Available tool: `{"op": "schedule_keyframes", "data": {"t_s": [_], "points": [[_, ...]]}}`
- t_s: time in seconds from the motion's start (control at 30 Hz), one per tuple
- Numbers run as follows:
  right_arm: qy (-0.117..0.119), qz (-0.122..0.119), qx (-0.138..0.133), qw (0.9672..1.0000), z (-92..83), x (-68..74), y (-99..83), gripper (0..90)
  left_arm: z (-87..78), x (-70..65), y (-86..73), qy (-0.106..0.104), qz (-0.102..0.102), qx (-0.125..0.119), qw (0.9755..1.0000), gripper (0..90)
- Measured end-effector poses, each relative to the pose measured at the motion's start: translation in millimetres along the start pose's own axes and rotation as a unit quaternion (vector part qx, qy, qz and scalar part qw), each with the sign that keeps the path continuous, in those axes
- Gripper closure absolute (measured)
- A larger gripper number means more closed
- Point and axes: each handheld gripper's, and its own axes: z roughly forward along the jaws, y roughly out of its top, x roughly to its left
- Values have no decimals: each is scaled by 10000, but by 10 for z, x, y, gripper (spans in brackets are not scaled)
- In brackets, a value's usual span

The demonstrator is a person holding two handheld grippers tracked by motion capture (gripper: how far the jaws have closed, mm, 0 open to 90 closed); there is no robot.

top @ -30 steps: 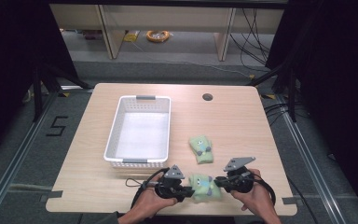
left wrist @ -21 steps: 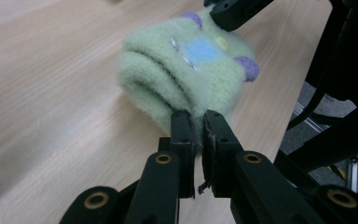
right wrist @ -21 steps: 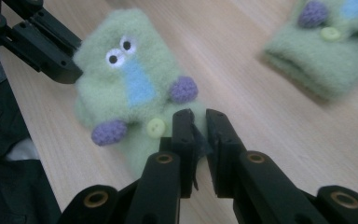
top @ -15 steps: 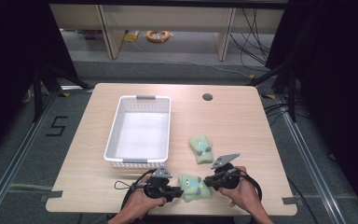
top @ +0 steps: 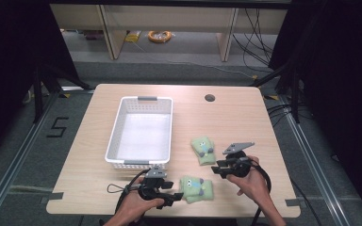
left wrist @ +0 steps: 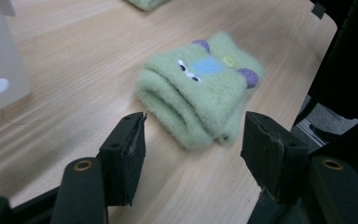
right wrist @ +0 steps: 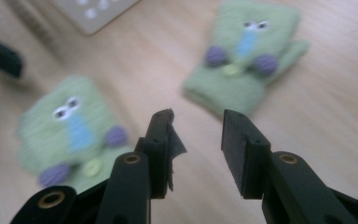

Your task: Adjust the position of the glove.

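The right tongs have just been opening, with nothing between the two black jaws. They hang over the wooden bench. A green sock lies past them. Another green sock, blurry, lies to their left.

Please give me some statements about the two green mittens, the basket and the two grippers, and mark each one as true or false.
1. The white basket holds one mitten. False: nothing lies in it.
2. The near mitten lies on the table, held by no jaws. True.
3. The left gripper grips the near mitten. False: its jaws are open, apart from it.
4. The far mitten lies right of the basket. True.
5. The right gripper is open. True.
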Motion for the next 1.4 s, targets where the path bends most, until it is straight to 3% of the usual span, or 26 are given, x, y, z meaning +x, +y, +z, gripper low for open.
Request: {"op": "schedule_keyframes", "data": {"t_s": [0.03, 0.17, 0.23, 0.3, 0.33, 0.37, 0.43, 0.47, 0.53, 0.67, 0.73, 0.77, 0.8, 0.9, 0.97, 1.0, 1.07, 1.1, 1.13, 1.2, 1.27, 1.33, 1.4], "points": [[-129, 163, -29, 9998, 63, -71, 41, 632, -16, 10, 2, -4, 18, -7, 10000, 387], [-210, 323, 108, 9992, 180, -186, 106, 631, -81, 39, 38, 57, -90, -142, 9998, 388], [-229, 281, 103, 9993, 206, -199, 109, 631, -109, 51, 59, 101, -41, -176, 9998, 389], [-234, 406, 198, 9987, 249, -200, 132, 633, -116, 56, 73, 83, -57, -238, 9997, 390], [-217, 405, 124, 9989, 294, -208, 134, 634, -122, 60, 77, 77, -45, -213, 9997, 390], [-257, 352, 238, 9988, 311, -224, 144, 634, -122, 61, 79, 79, -47, -222, 9997, 390], [-248, 454, 274, 9983, 355, -236, 159, 632, -123, 64, 77, 75, -36, -186, 9998, 392], [-275, 384, 244, 9986, 377, -251, 158, 631, -119, 67, 74, 78, -32, -190, 9998, 392], [-224, 509, 230, 9982, 395, -251, 174, 627, -113, 71, 74, 81, -31, -171, 9998, 392], [-319, 535, 224, 9978, 481, -256, 193, 624, -114, 79, 70, 123, -20, -141, 9998, 392], [-274, 595, 396, 9971, 505, -243, 204, 646, -118, 78, 69, 130, -52, -180, 9997, 392], [-285, 560, 427, 9971, 512, -238, 203, 676, -121, 84, 70, 80, -63, -196, 9998, 392], [-304, 275, 393, 9984, 525, -240, 210, 782, -127, 87, 74, 95, -55, -192, 9998, 392], [-264, 269, 492, 9981, 511, -228, 213, 828, -129, 94, 72, 77, -44, -182, 9998, 395], [-298, 132, 564, 9979, 497, -227, 218, 846, -123, 84, 64, 90, -90, -183, 9998, 396], [-214, -312, 512, 9980, 480, -242, 217, 852, -122, 88, 64, 75, -79, -182, 9998, 396], [-218, -345, 578, 9975, 466, -234, 210, 854, -133, 89, 69, 160, -55, -147, 9997, 396], [-177, -519, 624, 9965, 436, -231, 204, 855, -135, 91, 70, 157, -54, -147, 9998, 396], [-149, -455, 688, 9965, 408, -205, 196, 856, -132, 97, 71, 119, -61, -185, 9997, 397], [246, -843, 759, 9932, 300, -240, 149, 855, -136, 103, 71, 81, -84, -195, 9997, 398], [330, -920, 761, 9923, 257, -255, 121, 855, -140, 106, 70, 83, -84, -189, 9998, 398], [419, -836, 866, 9918, 151, -285, 46, 853, -138, 107, 69, 83, -96, -193, 9997, 398], [531, -1054, 903, 9889, 52, -369, -43, 851, -135, 106, 67, 127, -88, -193, 9997, 398]]}}
